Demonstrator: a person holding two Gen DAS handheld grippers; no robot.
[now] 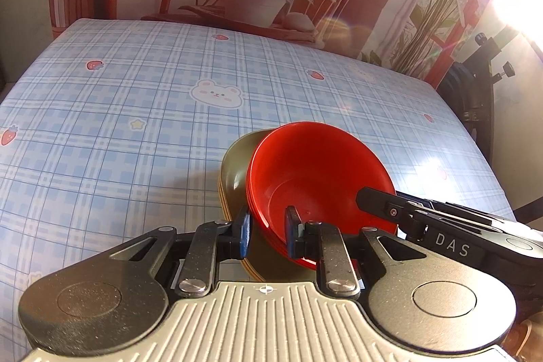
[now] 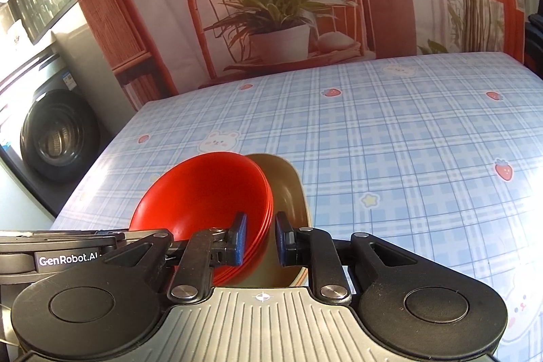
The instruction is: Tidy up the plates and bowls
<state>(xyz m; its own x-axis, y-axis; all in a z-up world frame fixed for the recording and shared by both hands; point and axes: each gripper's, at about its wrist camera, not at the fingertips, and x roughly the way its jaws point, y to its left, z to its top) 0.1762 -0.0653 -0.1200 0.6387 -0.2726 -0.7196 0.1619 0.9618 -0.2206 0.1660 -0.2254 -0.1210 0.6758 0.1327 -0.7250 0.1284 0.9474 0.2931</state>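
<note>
A stack of red bowls [image 1: 315, 182] sits tilted on a stack of olive-green plates [image 1: 237, 172] with tan rims. My left gripper [image 1: 268, 231] straddles the near rim of the red bowls, one pad inside and one outside, with a small gap at each pad. In the right wrist view the red bowls [image 2: 203, 192] lean on the olive plates [image 2: 288, 192]. My right gripper [image 2: 259, 236] straddles the bowls' rim from the other side, also with a narrow gap. Both hold the stack off the table.
The table [image 1: 118, 124] has a blue plaid cloth with bears and strawberries. A printed backdrop with a chair and plant hangs behind. A washing machine [image 2: 54, 138] stands left of the table. A tripod [image 1: 482, 90] stands at the right edge.
</note>
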